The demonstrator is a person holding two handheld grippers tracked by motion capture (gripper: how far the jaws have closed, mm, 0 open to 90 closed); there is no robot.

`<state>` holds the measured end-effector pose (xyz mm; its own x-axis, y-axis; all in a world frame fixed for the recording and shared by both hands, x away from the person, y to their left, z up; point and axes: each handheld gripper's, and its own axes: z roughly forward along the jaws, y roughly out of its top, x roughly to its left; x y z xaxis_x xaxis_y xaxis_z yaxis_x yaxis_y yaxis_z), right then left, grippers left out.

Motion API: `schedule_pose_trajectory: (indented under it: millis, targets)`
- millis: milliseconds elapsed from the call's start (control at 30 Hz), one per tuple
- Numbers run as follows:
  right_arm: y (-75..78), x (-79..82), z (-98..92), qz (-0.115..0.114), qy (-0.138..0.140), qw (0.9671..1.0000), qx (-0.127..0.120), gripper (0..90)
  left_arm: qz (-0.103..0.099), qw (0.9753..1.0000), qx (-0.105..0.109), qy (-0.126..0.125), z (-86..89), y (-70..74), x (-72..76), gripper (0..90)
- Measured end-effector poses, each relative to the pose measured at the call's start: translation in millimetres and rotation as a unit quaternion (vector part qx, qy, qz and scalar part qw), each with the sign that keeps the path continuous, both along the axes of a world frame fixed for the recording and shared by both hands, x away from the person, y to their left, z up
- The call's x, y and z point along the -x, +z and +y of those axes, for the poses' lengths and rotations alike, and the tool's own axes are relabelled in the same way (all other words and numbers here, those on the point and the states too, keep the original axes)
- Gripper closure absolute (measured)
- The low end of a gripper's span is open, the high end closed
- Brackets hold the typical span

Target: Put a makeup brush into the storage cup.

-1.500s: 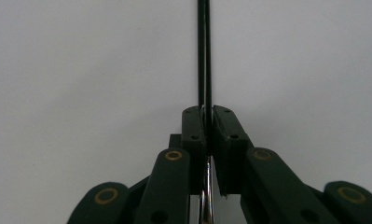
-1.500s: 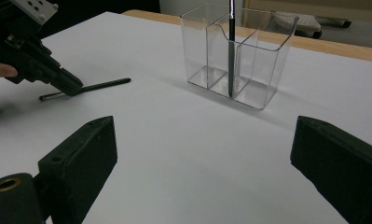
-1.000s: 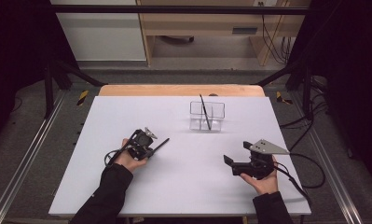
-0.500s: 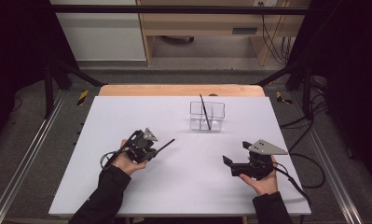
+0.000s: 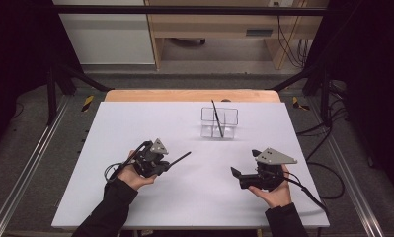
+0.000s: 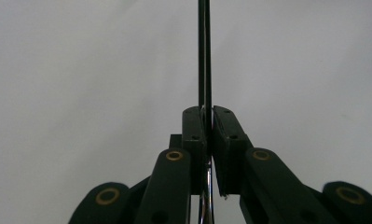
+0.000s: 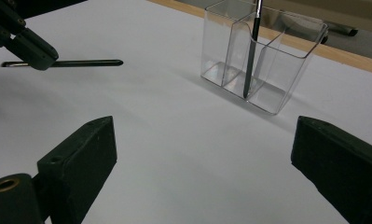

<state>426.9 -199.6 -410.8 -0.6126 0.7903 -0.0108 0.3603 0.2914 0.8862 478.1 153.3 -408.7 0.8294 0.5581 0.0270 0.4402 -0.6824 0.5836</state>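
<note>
My left gripper (image 5: 165, 165) is shut on a thin black pen (image 5: 180, 158) that points right and away over the white table (image 5: 135, 123). In the left gripper view the pen (image 6: 203, 56) runs straight up from between the closed jaws of that gripper (image 6: 208, 114). A clear divided container (image 5: 219, 122) stands at the far middle with another black pen (image 5: 216, 118) leaning upright in it. My right gripper (image 5: 244, 164) is open and holds nothing. The right gripper view has the right gripper (image 7: 204, 130) facing the container (image 7: 267, 60), its pen (image 7: 251, 56) and the held pen (image 7: 81, 62).
A wooden strip (image 5: 184, 95) runs along the table's far edge. Metal rails (image 5: 31, 158) flank the table on both sides, and cables (image 5: 328, 173) trail off to the right. White tabletop lies between the two grippers.
The left gripper has moved a little to the right with the pen in it. The right gripper has hardly moved.
</note>
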Motion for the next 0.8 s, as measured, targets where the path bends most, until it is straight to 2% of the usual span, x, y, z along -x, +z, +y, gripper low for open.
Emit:
schedule_pose_trajectory:
  millis: [233, 433, 667, 800]
  targets:
    - [4.6, -1.5, 8.3, -0.007, 0.004, 0.9997, 0.024, 7.2, 0.0, 0.9998, 0.01, -0.017, -3.2, 4.1, 4.7, 83.3]
    - [12.5, -3.5, 20.0, -0.012, 0.017, 0.9986, 0.049, 7.2, -0.003, 0.9994, 0.01, -0.032, -7.5, 7.4, 9.2, 83.2]
    - [23.4, -4.6, 36.3, -0.022, 0.035, 0.995, 0.091, 7.5, -0.005, 0.9989, 0.015, -0.044, -9.0, 11.0, 12.3, 83.2]
    - [28.1, -4.4, 42.9, -0.025, 0.047, 0.9932, 0.104, 7.8, -0.005, 0.9986, 0.015, -0.051, -10.9, 12.1, 13.7, 83.3]
